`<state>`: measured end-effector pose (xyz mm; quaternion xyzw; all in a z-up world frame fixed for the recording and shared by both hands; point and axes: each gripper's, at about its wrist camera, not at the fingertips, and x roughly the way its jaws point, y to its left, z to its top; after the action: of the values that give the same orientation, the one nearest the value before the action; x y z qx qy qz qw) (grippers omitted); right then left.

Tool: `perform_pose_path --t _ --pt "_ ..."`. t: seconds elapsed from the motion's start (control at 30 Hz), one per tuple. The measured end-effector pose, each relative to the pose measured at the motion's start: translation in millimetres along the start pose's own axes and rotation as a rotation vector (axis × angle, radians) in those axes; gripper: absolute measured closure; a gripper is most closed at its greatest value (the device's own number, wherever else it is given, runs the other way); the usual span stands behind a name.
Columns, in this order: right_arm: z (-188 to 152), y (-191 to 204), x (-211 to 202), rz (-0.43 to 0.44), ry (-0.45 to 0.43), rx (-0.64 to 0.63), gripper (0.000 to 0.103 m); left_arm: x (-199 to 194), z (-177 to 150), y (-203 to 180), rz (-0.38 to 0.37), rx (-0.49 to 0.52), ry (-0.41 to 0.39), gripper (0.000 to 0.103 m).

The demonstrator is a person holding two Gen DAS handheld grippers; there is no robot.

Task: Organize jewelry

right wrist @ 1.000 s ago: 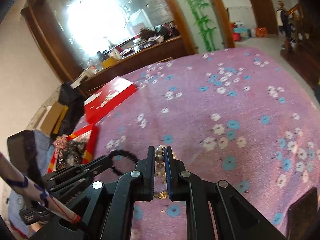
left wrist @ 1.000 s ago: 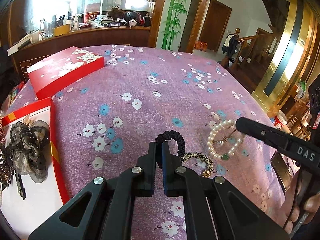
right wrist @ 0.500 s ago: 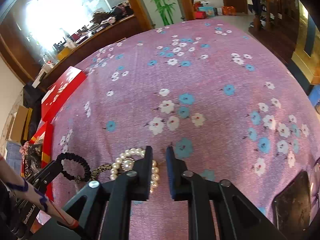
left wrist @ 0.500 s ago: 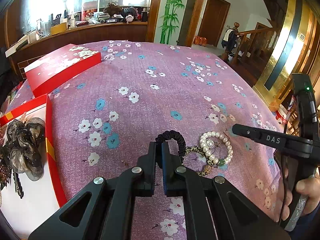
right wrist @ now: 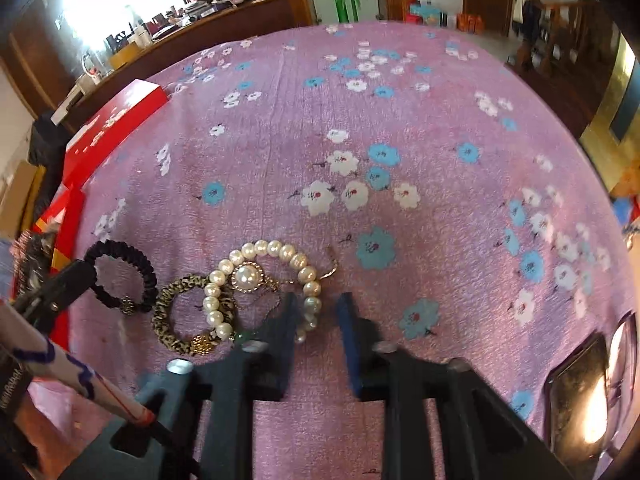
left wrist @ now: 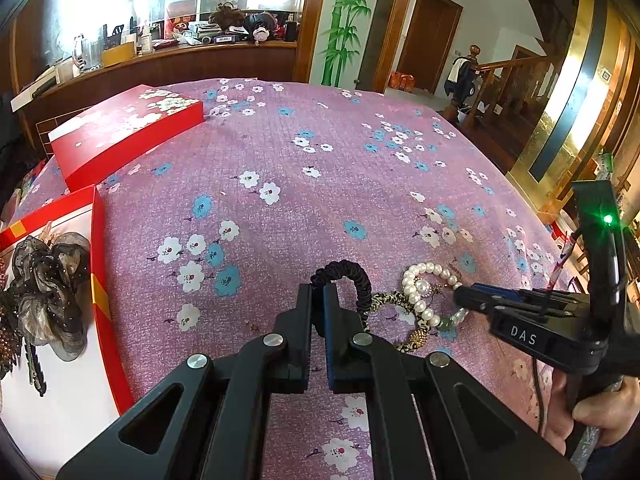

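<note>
We see the left gripper (left wrist: 318, 312) closed at lower centre of the left wrist view, clamped on the black scrunchie (left wrist: 349, 280) lying on the purple floral tablecloth (left wrist: 320, 168); just right of it lie the leopard-print hair tie (left wrist: 394, 300) and the pearl bracelet (left wrist: 424, 292), overlapping each other; in the right wrist view the right gripper (right wrist: 318, 312) stands at lower centre with its jaws closing, apart in the blurred frame, its left finger (right wrist: 286, 320) over the bracelet's lower right beads; the open red box (left wrist: 100, 280) at the left edge holds a grey scrunchie (left wrist: 48, 280); its red lid (left wrist: 124, 132) lies upper left.
</note>
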<state>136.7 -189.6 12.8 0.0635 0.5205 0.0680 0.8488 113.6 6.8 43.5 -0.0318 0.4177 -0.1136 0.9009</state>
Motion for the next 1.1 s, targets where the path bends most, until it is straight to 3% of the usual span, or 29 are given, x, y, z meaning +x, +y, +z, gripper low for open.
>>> perform_pose_path --t 0.1,0.37,0.63,1.1 --pt "2 -4 -4 0.034 -0.013 0.017 0.095 -1 0 0 -0.002 -0.002 -0.003 0.098" --pt "8 -10 -56 0.187 -0.247 0.066 0.095 -3 0 1 -0.004 -0.011 -0.015 0.098" --pt "0 7 -94 0.259 -0.429 0.009 0.095 -12 2 2 -0.008 -0.016 -0.047 0.098" --pt "-4 19 -91 0.294 -0.411 -0.028 0.095 -14 2 -2 0.015 0.0 -0.059 0.098"
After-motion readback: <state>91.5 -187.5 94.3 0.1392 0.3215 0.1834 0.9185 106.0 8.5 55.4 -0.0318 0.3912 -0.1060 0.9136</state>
